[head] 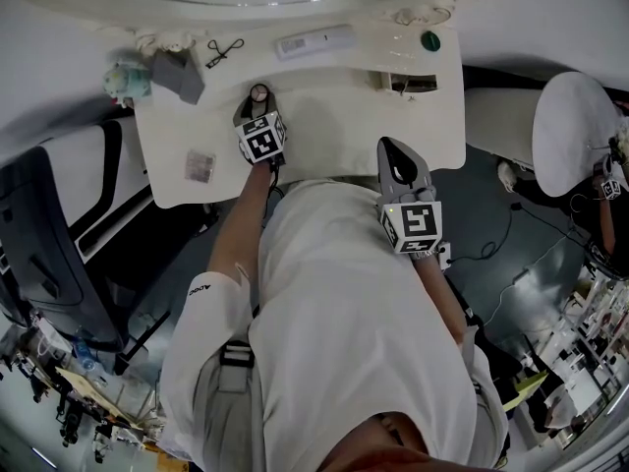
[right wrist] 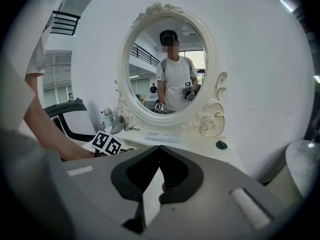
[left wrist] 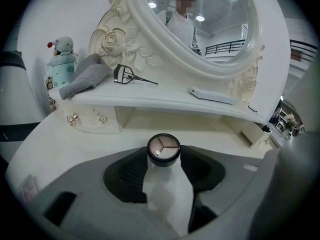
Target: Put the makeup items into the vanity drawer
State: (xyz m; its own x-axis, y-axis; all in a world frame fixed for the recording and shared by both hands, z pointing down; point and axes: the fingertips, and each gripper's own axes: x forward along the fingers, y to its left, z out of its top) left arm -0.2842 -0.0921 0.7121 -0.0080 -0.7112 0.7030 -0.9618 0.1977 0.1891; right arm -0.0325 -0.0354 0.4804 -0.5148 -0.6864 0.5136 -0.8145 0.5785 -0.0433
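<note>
A small round compact (left wrist: 163,149) with a three-part palette under its clear lid sits between the jaws of my left gripper (left wrist: 163,158), which is shut on it just above the white vanity top (left wrist: 75,144). In the head view this compact (head: 258,93) and the left gripper (head: 258,104) are at the table's left middle. My right gripper (head: 392,147) hovers at the table's front edge, shut and empty, with its jaw tips touching (right wrist: 159,151). A small drawer (head: 404,82) stands at the right under the shelf.
On the shelf lie an eyelash curler (left wrist: 131,77), a flat white item (left wrist: 212,95), a grey cloth (left wrist: 85,76) and a doll-topped bottle (left wrist: 62,64). A green round item (head: 430,39) is at the far right. A small clear box (head: 200,165) rests front left. A white stool (head: 580,131) stands to the right.
</note>
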